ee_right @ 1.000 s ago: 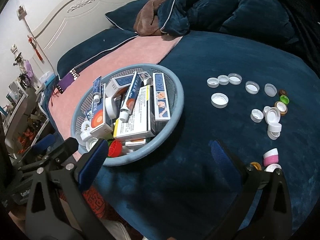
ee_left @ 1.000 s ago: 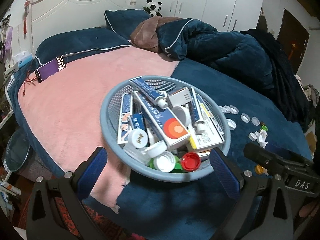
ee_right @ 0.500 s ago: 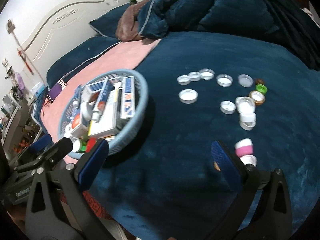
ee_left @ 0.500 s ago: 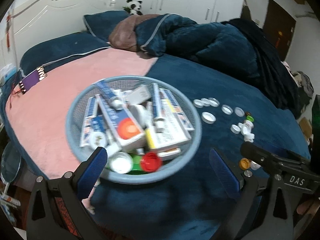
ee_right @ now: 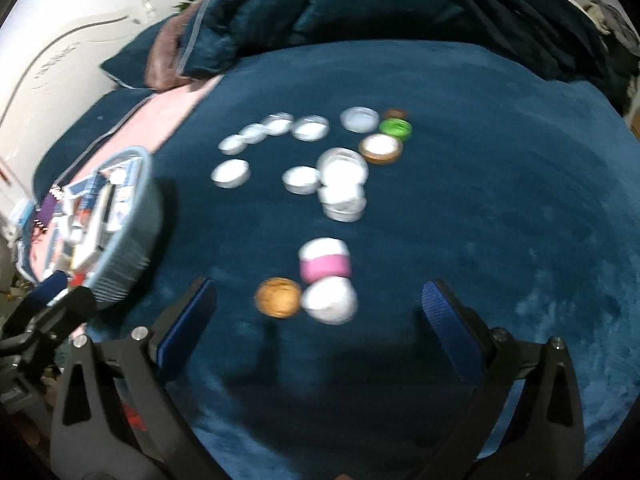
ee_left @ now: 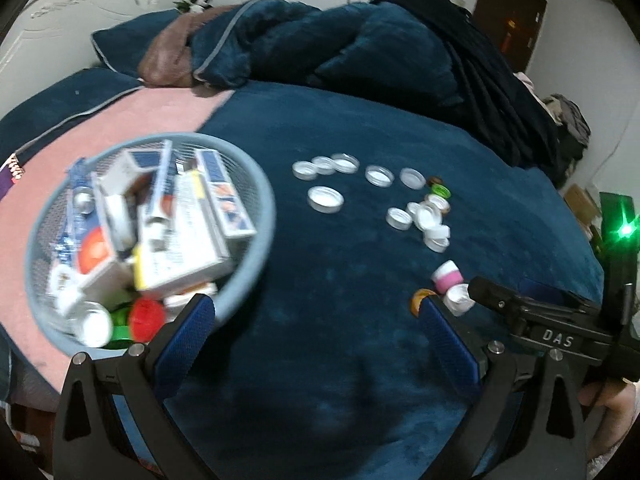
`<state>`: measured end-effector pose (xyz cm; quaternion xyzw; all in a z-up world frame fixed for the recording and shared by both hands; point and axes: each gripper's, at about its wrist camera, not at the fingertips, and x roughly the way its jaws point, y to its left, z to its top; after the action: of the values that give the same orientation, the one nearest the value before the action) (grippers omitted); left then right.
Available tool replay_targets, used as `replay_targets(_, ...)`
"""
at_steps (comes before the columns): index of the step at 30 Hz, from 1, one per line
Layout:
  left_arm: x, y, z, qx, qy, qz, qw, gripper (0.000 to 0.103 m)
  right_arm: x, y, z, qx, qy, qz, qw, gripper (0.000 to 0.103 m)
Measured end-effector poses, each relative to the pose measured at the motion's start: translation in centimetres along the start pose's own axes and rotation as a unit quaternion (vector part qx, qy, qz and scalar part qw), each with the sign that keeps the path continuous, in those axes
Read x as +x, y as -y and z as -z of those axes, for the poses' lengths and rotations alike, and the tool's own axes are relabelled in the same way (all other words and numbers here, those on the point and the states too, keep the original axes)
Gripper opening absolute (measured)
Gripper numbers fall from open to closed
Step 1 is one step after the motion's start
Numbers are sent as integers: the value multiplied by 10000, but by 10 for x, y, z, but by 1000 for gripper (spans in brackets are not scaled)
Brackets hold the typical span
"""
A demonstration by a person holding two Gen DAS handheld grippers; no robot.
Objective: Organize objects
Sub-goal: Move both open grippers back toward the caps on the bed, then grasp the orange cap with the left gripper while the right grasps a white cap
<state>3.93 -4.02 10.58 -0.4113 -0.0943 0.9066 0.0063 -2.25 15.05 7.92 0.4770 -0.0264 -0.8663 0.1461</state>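
Bedroom, dark blue blanket (ee_right: 480, 200) on a bed. Right gripper (ee_right: 320, 312) jaws wide apart, empty, hovering just short of the pink-banded cap (ee_right: 326, 262), white cap (ee_right: 330, 301) and orange cap (ee_right: 278, 297), which lie dead ahead between its fingers. Right is nearer; caps round, no long axis. Left gripper (ee_left: 318, 324) also spread, empty, basket (ee_left: 256, 216) to its left. Readable: "DAS" on right gripper body.
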Motion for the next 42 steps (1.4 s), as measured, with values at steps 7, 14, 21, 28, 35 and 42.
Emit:
replay_targets(7, 26, 20, 6, 7, -280, 255, 9993, 102, 14, 29, 7, 162, -215, 256, 9993, 103)
replay_targets(14, 63, 53, 17, 520, -586, 446, 9959, 101, 17, 53, 3, 662, -152, 343, 9971, 103)
replay_targets(21, 95, 74, 22, 844, -774, 475, 9923, 87, 16, 67, -2, 969, -23, 352, 9947, 103)
replay_targets(28, 106, 61, 16, 462, -674, 30, 9967, 83, 27, 64, 1, 818, -194, 254, 9961, 103)
replay_targets(35, 99, 24, 11, -174, -598, -32, 9981, 83, 34, 48, 11, 198, -392, 664, 9968, 103)
replay_targets(42, 99, 20, 12, -165, -641, 36, 9978, 83, 17, 47, 12, 209, -109, 760, 9968, 103)
